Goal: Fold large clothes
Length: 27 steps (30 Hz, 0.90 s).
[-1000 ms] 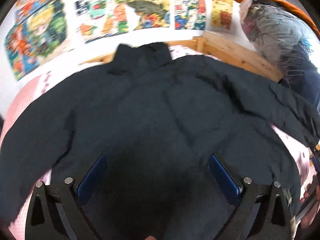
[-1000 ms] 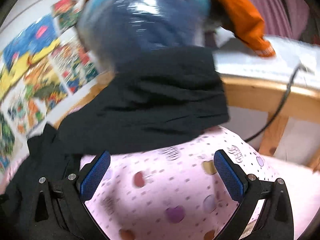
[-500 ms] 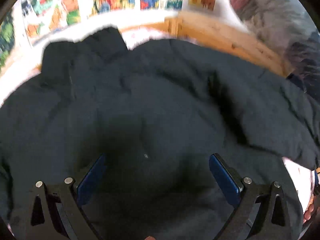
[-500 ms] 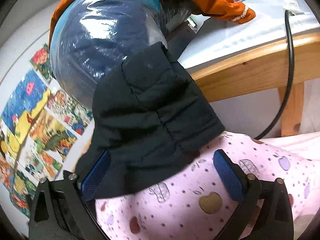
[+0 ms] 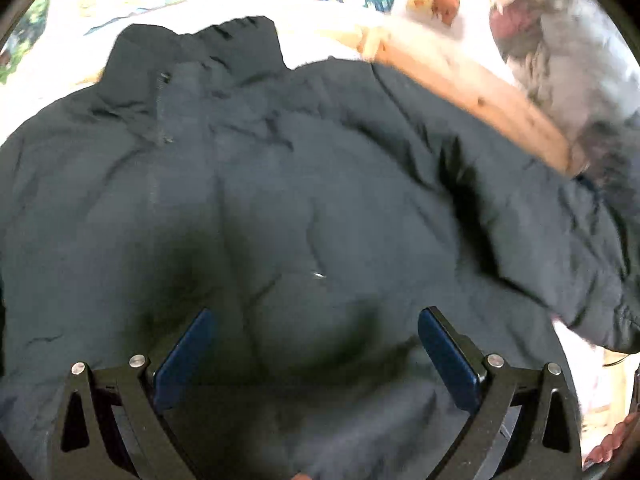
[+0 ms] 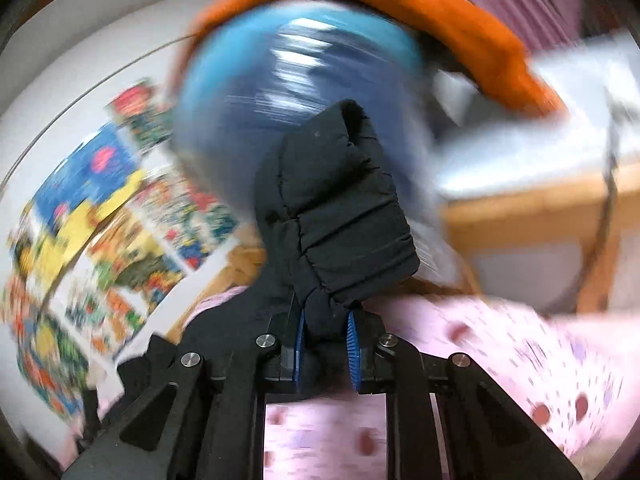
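The right tool (image 6: 326, 342) has just been closing and is clamping the jacket's cuff (image 6: 340, 216). The left tool (image 5: 316, 344), pads apart, is hovering over the jacket (image 5: 280, 200) spreading toward 12 o'clock on the bed (image 6: 520, 352).

A dark puffer jacket (image 5: 304, 184) lies spread out, collar (image 5: 200, 52) far, filling the view; the left hand-held gripper (image 5: 316, 352) hovers over it, blue pads (image 5: 448, 356) wide apart.

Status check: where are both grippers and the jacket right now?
Right gripper jaws just closed, pinching the sleeve cuff. Left gripper open over the dark jacket, spread on the bed. Nothing blocking.
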Tool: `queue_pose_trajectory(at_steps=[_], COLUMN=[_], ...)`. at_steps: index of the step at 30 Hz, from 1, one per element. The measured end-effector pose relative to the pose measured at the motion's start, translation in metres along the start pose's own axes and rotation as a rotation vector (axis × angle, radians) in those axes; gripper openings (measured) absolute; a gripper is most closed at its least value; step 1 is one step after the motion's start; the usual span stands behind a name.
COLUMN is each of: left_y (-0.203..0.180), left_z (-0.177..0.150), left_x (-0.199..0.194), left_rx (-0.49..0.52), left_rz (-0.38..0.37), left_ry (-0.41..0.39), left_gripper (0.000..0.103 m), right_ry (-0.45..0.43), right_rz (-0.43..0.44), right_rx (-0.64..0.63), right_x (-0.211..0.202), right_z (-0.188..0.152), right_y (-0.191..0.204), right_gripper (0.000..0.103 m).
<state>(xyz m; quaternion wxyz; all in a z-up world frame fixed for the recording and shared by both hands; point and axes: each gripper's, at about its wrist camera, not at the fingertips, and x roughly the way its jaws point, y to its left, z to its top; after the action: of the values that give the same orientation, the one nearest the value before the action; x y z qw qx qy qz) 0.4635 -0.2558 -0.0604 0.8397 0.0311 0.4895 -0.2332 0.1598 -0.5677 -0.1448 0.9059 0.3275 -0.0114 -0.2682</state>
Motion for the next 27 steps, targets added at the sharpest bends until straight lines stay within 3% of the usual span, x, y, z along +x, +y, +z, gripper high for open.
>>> queue_pose_trajectory(at_steps=[3,6,10,13,16,21,24,26,27], left_y=[0.02,0.046,0.089,0.126,0.16,0.194,0.201,0.2,0.2], left_z=[-0.001,-0.004,-0.019,-0.038,-0.059,-0.081,-0.084,-0.084,-0.084], left_x=[-0.034,-0.066,-0.105,-0.134,-0.153,-0.161,-0.142,-0.121,-0.107], left_rx=[-0.035,-0.07,-0.126,-0.211,-0.278,-0.366,-0.416,-0.435,-0.449], left_rz=[-0.033,-0.058,-0.099,-0.175,-0.27,-0.372,-0.406,-0.413,-0.419], left_ry=[-0.054,-0.105,-0.173,-0.224,-0.3,-0.371,-0.317,-0.246,-0.197], left_gripper=[0.102,0.101,0.101,0.101,0.101,0.101,0.101,0.101,0.101], right_ry=[-0.001,0.053,0.174,0.249,0.345,0.532,0.643,0.709,0.744], right_rz=[0.124,0.268,0.43,0.507,0.534,0.57,0.55,0.533,0.528], right_rx=[-0.163,-0.278,-0.479,-0.628,-0.71,-0.757,-0.846,-0.878,-0.884], right_x=[-0.001,0.002,0.009,0.01,0.015,0.024,0.026,0.029,0.03], right_z=[0.011,0.01,-0.018,-0.051,-0.088,-0.144,-0.185,-0.202,-0.209], right_y=[0.063,0.12,0.205,0.263,0.301,0.328,0.329,0.321,0.319], right_gripper=[0.016,0.016,0.016,0.016,0.016,0.017,0.02,0.031,0.041])
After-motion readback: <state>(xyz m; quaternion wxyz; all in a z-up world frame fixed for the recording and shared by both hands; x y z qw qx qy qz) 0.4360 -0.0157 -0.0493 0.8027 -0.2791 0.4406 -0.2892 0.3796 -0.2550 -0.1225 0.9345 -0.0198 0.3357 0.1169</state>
